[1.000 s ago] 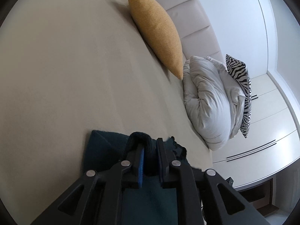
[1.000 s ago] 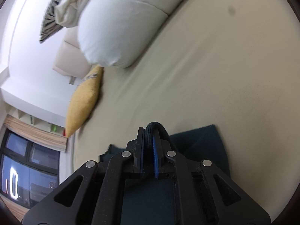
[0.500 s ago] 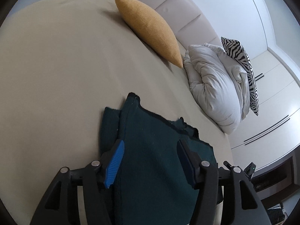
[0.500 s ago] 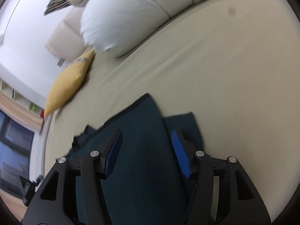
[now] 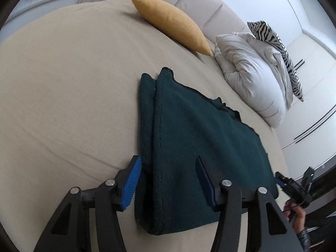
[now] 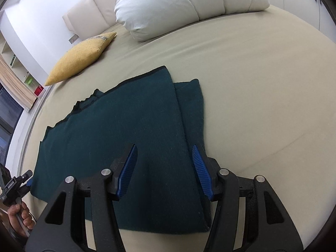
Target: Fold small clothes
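Observation:
A dark green knitted garment (image 5: 201,138) lies folded flat on the beige bed (image 5: 63,84); it also shows in the right wrist view (image 6: 126,130). A narrower layer sticks out along its left side in the left wrist view and its right side in the right wrist view. My left gripper (image 5: 168,180) is open and empty, held above the garment's near left end. My right gripper (image 6: 163,168) is open and empty, held above the garment's near right end. Each gripper shows at the edge of the other's view, the right one (image 5: 294,191) and the left one (image 6: 14,187).
A yellow cushion (image 5: 174,23) lies at the head of the bed, also in the right wrist view (image 6: 82,58). A white folded duvet (image 5: 252,73) and a zebra-striped pillow (image 5: 279,50) lie beside it. A padded headboard (image 5: 199,6) and white wardrobe doors (image 5: 310,113) stand behind.
Both grippers were shut on the garment's folded edge a second ago; they have opened, let it go and pulled back and up. The garment now lies flat, folded over.

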